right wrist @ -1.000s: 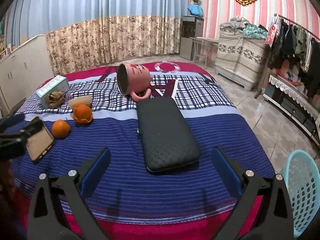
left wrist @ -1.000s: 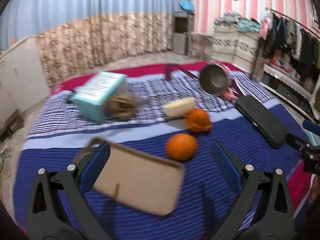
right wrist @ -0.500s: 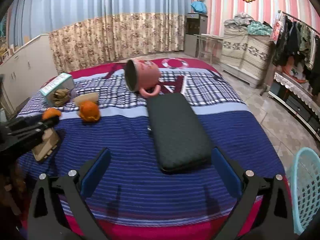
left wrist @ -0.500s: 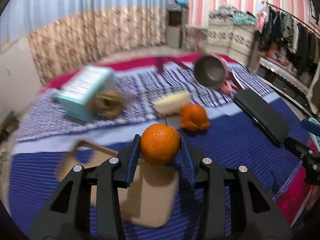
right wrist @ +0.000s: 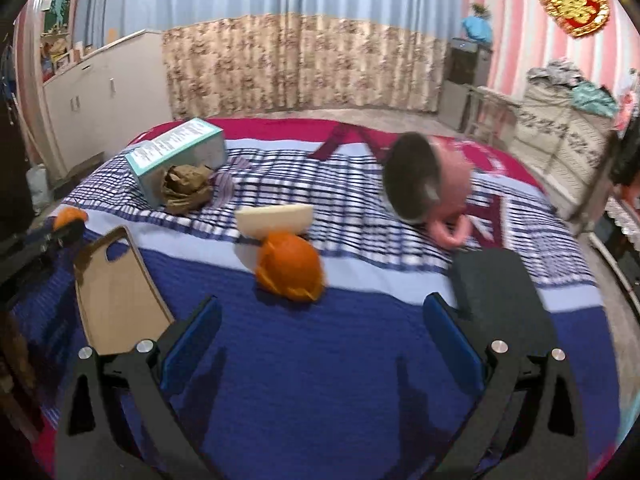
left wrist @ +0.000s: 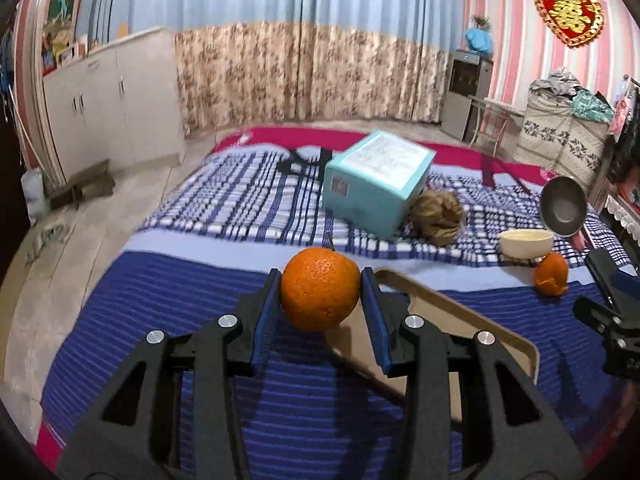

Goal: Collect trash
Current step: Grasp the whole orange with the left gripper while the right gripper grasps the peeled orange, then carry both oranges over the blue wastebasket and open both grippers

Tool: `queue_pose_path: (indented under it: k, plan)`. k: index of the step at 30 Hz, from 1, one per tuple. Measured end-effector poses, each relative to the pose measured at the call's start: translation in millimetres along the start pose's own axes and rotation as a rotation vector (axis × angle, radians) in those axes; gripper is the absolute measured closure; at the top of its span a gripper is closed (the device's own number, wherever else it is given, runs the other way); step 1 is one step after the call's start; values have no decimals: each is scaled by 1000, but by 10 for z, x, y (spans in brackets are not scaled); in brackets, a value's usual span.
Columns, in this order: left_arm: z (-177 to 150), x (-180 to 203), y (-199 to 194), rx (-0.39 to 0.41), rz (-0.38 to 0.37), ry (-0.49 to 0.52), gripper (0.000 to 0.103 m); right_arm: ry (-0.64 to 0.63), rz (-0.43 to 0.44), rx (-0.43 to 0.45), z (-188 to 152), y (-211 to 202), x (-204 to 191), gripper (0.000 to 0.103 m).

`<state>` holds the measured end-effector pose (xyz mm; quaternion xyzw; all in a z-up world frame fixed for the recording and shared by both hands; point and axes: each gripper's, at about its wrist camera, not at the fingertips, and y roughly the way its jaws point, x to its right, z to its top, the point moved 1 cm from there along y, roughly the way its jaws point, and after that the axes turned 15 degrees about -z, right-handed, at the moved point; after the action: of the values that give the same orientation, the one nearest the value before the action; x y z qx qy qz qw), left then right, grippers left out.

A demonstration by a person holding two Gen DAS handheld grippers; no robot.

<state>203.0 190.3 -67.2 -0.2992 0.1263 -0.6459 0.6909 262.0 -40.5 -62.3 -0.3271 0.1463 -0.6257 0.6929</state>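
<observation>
the left gripper (left wrist: 320, 300) has just clamped on the orange (left wrist: 320, 288) and lifted it off the bed (left wrist: 160, 300); the right gripper (right wrist: 320, 332), jaws apart and empty, now faces the peel (right wrist: 290, 266); likely next.

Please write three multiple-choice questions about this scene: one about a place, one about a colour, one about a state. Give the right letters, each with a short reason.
1. Where does the crumpled brown paper lie?
A. against the teal box
B. inside the mug
C. on the black case

2. What colour is the outside of the mug?
A. green
B. pink
C. white

3. How is the left gripper?
A. jaws wide, nothing between them
B. shut on the whole orange
C. shut on the wooden board

Answers: 1 A, the paper touches the box's near end. 2 B, its wall and handle are pink. 3 B, both blue pads press on the orange, which is lifted off the bedspread.
</observation>
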Motion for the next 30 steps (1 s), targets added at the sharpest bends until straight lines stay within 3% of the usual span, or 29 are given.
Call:
queue_pose_path:
  k: [3, 7, 11, 16, 26, 30]
  plan:
    - [-2, -5, 49, -15, 1, -2, 64, -8, 27, -19, 83, 151, -125, 7]
    - [-25, 45, 60, -15, -3, 14, 64, -51, 81, -87, 106, 362, -280, 53]
    - [-43, 42, 73, -24, -11, 5, 64, -19, 104, -67, 77, 257, -223, 71]
    - [-52, 41, 99, -31, -9, 6, 64, 59, 89, -11, -46, -137, 160, 74]
    - [-75, 92, 112, -37, 9, 36, 64, 216, -117, 92, -397, -1322, 1410, 74]
    - [-68, 264, -7, -14, 31, 98, 64, 297, -190, 119, -632, -1567, 1875, 74]
